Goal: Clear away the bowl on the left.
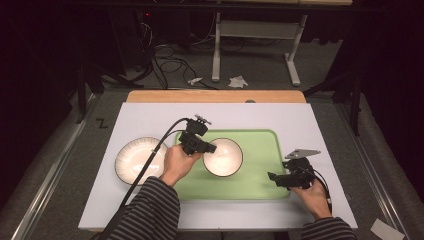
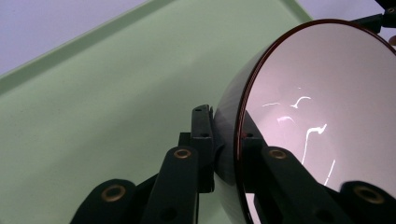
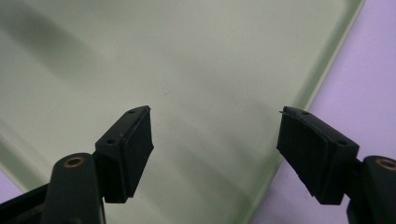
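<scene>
**Bowl pinched by left gripper over tray**

Left gripper (image 1: 207,148) is clamped on the rim of the bowl (image 1: 223,157): in the left gripper view one jaw sits outside the wall, one inside, pads pressing on the bowl (image 2: 322,107). I see the bowl tilted there, over the left part of the green tray (image 1: 262,175). Left hand (image 1: 178,162) comes in from lower left, striped sleeve behind it, cable trailing back.

Right gripper (image 1: 273,178) has its jaws spread wide with nothing between them, over the tray's right edge near the front corner; right gripper view shows bare tray (image 3: 196,70) under it. Right hand (image 1: 312,192) rests low at the mat's right side.

Plate (image 1: 140,160) lies on the white mat (image 1: 300,115), just left of the tray. Mat covers a wooden table (image 1: 215,96); dark room, cables on the floor beyond.

Tray's right half is bare.
</scene>
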`<state>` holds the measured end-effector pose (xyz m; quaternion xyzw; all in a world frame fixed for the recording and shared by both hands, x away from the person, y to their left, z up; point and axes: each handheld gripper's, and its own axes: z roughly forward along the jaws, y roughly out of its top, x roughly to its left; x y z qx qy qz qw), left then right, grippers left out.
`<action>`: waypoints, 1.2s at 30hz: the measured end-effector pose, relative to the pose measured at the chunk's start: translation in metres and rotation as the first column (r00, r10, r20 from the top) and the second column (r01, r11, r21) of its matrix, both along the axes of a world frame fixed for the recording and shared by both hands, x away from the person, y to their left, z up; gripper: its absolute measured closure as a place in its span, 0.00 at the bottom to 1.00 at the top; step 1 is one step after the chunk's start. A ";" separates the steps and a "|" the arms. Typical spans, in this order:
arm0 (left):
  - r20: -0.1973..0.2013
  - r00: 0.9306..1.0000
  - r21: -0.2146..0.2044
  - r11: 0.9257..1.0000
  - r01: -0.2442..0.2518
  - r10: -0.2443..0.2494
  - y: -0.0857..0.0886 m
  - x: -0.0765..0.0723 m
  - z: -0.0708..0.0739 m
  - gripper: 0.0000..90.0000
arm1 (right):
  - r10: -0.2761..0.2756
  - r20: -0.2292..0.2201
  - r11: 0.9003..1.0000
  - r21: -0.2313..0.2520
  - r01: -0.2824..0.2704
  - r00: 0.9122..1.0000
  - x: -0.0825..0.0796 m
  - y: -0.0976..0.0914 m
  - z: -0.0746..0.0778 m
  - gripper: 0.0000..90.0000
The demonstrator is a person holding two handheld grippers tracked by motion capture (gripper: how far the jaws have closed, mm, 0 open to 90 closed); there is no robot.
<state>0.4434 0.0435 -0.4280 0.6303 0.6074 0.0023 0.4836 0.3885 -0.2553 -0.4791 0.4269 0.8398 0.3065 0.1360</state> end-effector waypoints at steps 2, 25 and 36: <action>-0.008 1.000 0.003 1.000 -0.010 0.010 0.000 0.005 -0.002 0.91 | -0.003 -0.003 1.000 0.001 0.003 1.000 0.000 0.000 0.000 0.31; -0.069 0.993 0.052 0.995 -0.088 0.091 -0.015 0.036 -0.037 0.91 | 0.005 -0.011 1.000 -0.001 -0.005 1.000 0.000 0.001 -0.001 0.31; -0.075 0.989 0.066 0.991 -0.120 0.125 -0.019 0.044 -0.050 0.91 | 0.006 -0.006 1.000 0.003 -0.006 1.000 0.000 0.000 -0.001 0.31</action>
